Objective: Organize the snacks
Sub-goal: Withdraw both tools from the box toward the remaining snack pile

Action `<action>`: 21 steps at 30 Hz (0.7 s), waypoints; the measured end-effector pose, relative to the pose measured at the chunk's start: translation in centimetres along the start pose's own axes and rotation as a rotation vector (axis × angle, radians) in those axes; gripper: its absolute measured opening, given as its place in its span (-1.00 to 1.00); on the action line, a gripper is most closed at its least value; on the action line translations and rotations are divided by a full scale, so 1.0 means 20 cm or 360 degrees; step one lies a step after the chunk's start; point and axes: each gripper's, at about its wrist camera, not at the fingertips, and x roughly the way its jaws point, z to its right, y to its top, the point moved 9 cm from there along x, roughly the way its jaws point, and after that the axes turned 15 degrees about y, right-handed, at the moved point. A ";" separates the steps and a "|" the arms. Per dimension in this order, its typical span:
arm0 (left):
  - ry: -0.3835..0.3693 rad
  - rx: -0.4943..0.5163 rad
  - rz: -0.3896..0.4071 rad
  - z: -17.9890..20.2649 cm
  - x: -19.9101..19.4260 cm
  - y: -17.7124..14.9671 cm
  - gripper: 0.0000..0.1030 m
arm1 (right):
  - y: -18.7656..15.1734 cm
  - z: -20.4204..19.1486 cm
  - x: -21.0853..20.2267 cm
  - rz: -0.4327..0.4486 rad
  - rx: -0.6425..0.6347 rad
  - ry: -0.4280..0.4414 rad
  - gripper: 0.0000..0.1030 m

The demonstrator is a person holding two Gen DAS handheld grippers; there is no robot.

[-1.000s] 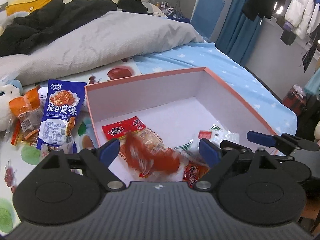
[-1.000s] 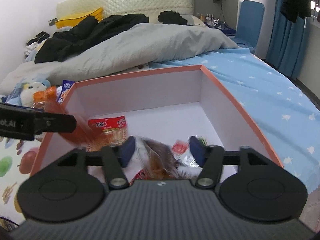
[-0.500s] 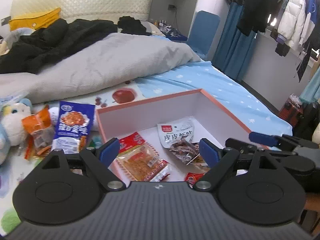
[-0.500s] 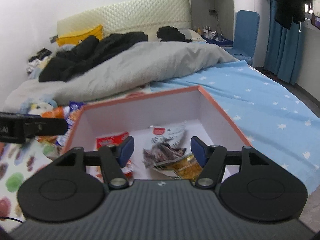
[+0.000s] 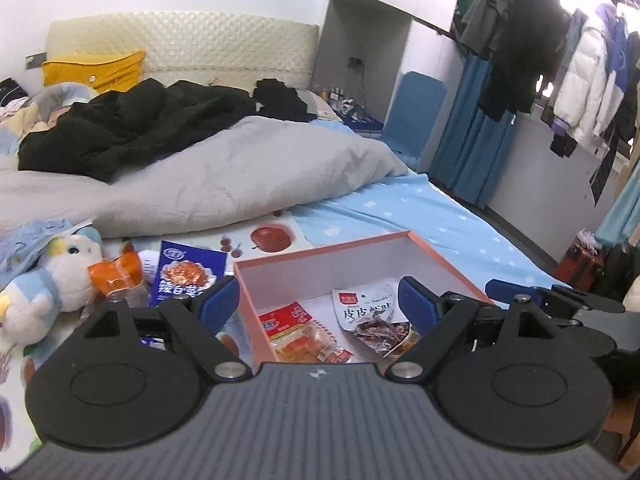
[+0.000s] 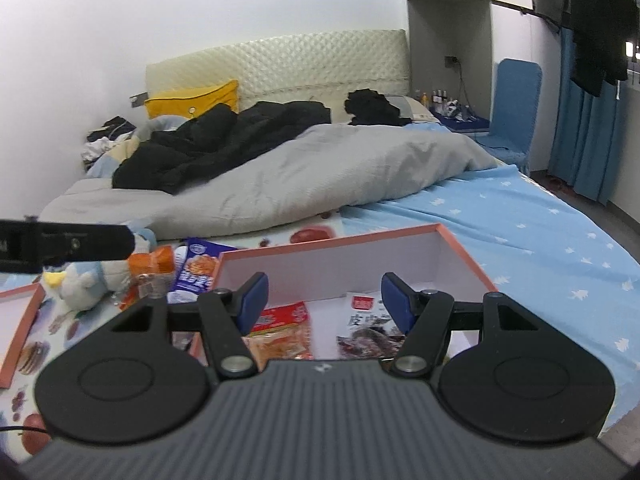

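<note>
An orange-rimmed box (image 5: 320, 249) with white walls sits on the bed. On its floor lie a red snack packet (image 5: 294, 322) and a grey dried-meat packet (image 5: 366, 308). My left gripper (image 5: 316, 302) hangs open above the box's near left corner with nothing between its pads. In the right wrist view my right gripper (image 6: 323, 300) is open and empty over the same box (image 6: 332, 240), above the red packet (image 6: 284, 320) and the grey packet (image 6: 362, 314). A blue packet (image 5: 188, 276) and an orange packet (image 5: 116, 276) lie left of the box.
A white and blue plush toy (image 5: 52, 280) lies at the far left. A grey duvet (image 5: 224, 176) and black clothes (image 5: 132, 124) fill the back of the bed. A second orange-rimmed tray (image 6: 20, 320) sits at the left edge. The blue starred sheet (image 6: 540, 240) stretches right.
Both grippers have risen and drawn back from the box. The packets that were blurred between their fingers a second ago now lie still on the box floor.
</note>
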 end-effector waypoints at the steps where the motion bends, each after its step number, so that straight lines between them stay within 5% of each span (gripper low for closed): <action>1: 0.0014 -0.0005 0.0002 -0.03 -0.01 0.00 0.73 | 0.01 -0.03 0.00 0.0004 -0.0001 0.0015 0.26; 21: 0.0210 -0.0134 0.0019 -0.58 -0.26 -0.13 0.73 | -0.01 -0.59 0.05 0.0017 -0.0102 0.0236 0.26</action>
